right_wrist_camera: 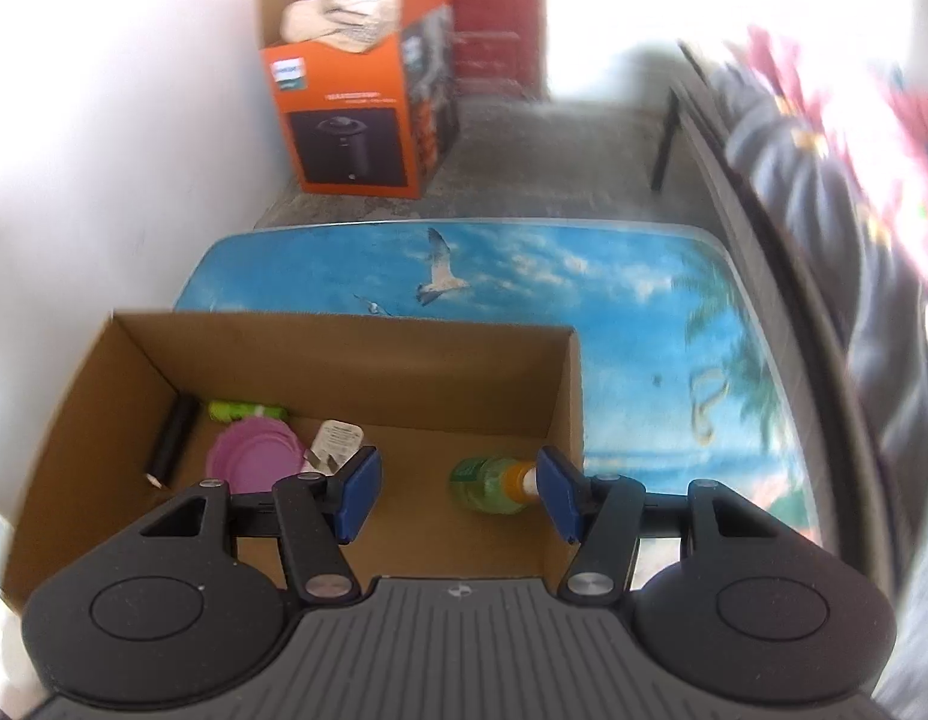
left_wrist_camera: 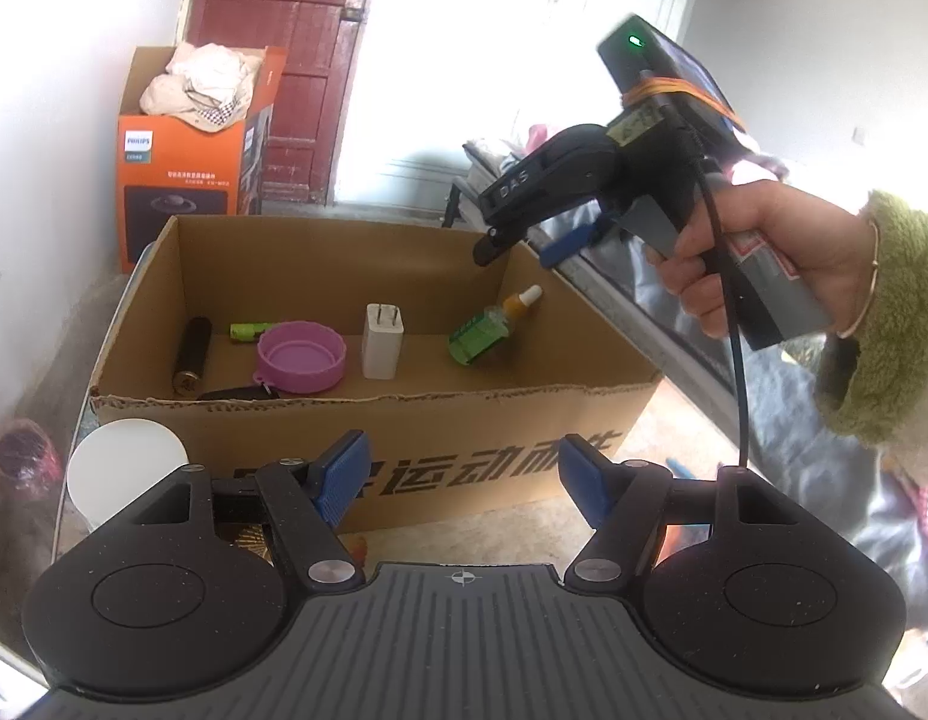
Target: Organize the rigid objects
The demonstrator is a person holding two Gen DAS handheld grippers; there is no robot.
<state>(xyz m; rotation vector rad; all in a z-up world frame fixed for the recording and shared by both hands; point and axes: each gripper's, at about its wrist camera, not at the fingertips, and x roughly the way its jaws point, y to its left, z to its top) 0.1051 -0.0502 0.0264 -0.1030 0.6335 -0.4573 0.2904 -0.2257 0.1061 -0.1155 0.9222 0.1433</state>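
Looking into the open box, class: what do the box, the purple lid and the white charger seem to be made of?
Box: corrugated cardboard, matte brown, torn fluted rim.
Purple lid: probably moulded plastic, smooth, slight sheen.
White charger: likely hard plastic, satin white, with two prongs that look metal.

An orange printed carton (left_wrist_camera: 182, 180) stands on the floor against the white wall (left_wrist_camera: 62, 90), its open top stuffed with pale crumpled cloth (left_wrist_camera: 203, 84), and a dark red door (left_wrist_camera: 284, 30) rises just behind it beside a bright doorway. The table top (right_wrist_camera: 523, 276) carries a printed beach scene with blue sky, seagulls and palm fronds. Along its far side runs a dark metal frame (right_wrist_camera: 763, 252) draped with grey, flower-patterned fabric (right_wrist_camera: 823, 138), blurred in the right wrist view.
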